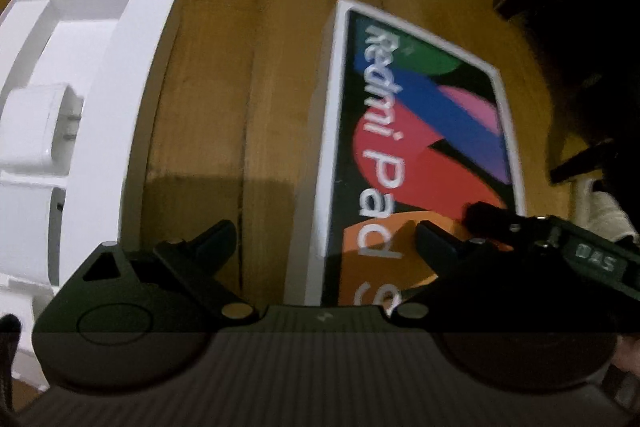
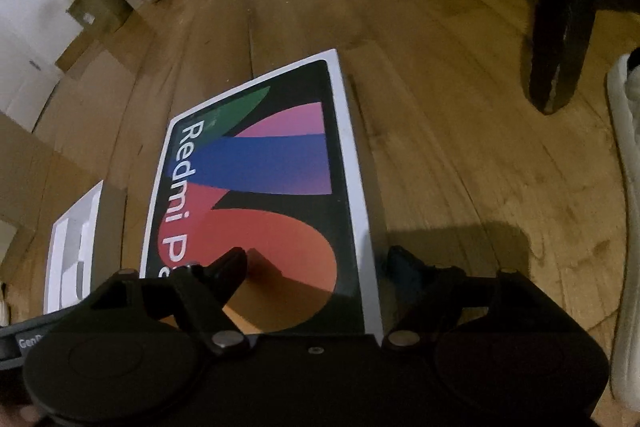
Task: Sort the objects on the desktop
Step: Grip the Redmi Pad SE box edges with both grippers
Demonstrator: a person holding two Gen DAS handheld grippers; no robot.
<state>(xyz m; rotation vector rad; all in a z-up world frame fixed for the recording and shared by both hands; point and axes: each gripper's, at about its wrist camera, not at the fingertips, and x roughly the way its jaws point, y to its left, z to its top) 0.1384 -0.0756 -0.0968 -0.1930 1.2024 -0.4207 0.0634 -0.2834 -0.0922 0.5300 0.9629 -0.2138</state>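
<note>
**Two tongs poised over tablet box on wooden floor**

The right gripper (image 2: pixel 316 263) hangs tilted downward with its jaws spread across the near right corner of a Redmi Pad box (image 2: pixel 260 195): the left finger (image 2: pixel 226 267) is over the printed lid and the right finger (image 2: pixel 404 267) is just past the box's right edge. Neither pad can be seen pressing on it. The box lies flat on the wooden floor (image 2: pixel 440 107), its lettering running away from the tongs.

The left gripper (image 1: pixel 324 239) is likewise spread and holds nothing. The same box lies ahead of it and to its right, the right finger (image 1: pixel 436 239) over the box's near end, the left finger (image 1: pixel 212 239) over bare boards. To this gripper's left sits an open white packaging tray (image 1: pixel 132 99), a white charger plug (image 1: pixel 44 123) in one of its recesses. A dark furniture leg (image 2: pixel 560 39) stands well ahead of the right gripper, to its right.
</note>
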